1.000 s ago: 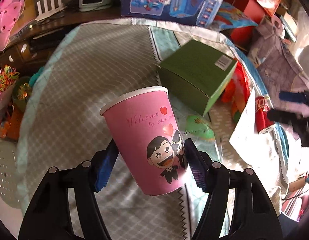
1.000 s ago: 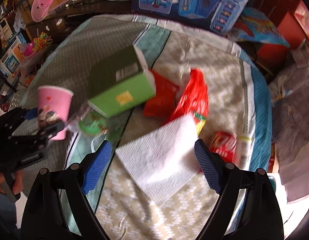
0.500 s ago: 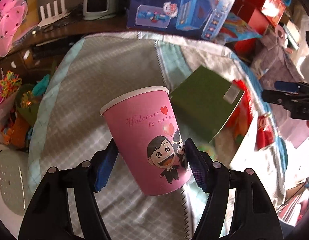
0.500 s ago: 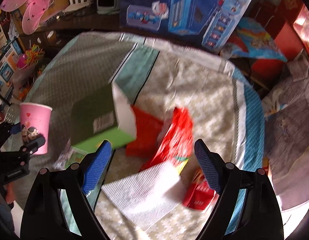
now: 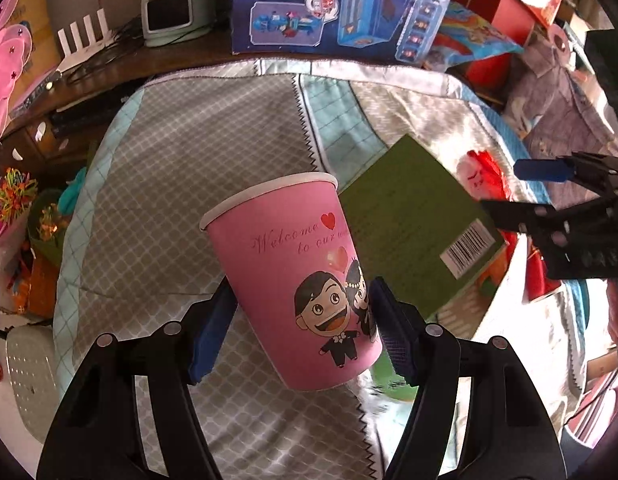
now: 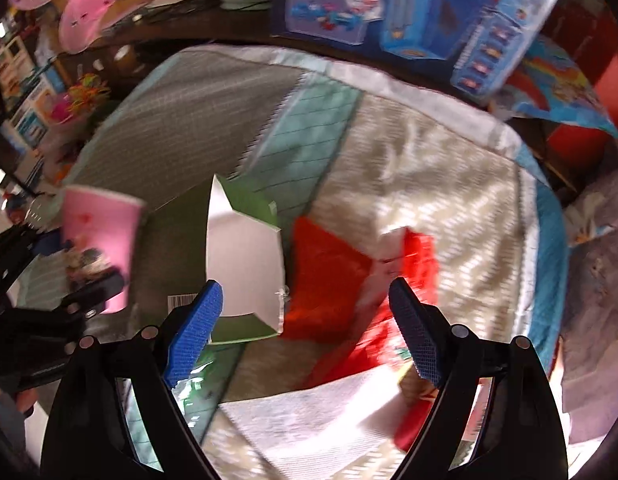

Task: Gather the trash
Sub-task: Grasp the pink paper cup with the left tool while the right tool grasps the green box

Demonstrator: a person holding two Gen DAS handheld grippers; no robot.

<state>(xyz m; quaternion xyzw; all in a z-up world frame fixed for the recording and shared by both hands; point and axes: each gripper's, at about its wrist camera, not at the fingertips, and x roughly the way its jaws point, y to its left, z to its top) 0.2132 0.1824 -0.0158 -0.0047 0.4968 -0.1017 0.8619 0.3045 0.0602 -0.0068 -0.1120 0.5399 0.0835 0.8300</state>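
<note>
A quilted bed cover (image 5: pixel 213 152), grey, teal & beige patches w/ zigzag seams, fills most of both views. Behind it a big blue toy box (image 5: pixel 341 4) leans at the far edge.

On the cover lies a green carton (image 5: pixel 409 220), flat, dark green top w/ a white barcode label near one corner; in the right wrist view its white end flap (image 6: pixel 245 264) stands open. Just beside the carton is red plastic wrapping (image 6: pixel 329 276), crumpled, and nearer the camera a white paper towel (image 6: pixel 321 412), partly over the red stuff. All this part is blurred.

The pink paper cup (image 5: pixel 301 276) is the thing held: white rolled rim, red hearts, script "Welcome to our…", a cartoon couple in wedding dress. It is tilted, rim away from the camera, above the cover, next to the carton.

Left tongs (image 5: pixel 299 332) grip the cup, blue pads pressing on both sides of its lower part. Right tongs (image 6: pixel 305 336) stand wide apart w/ nothing between, over the carton flap & red wrapping.
</note>
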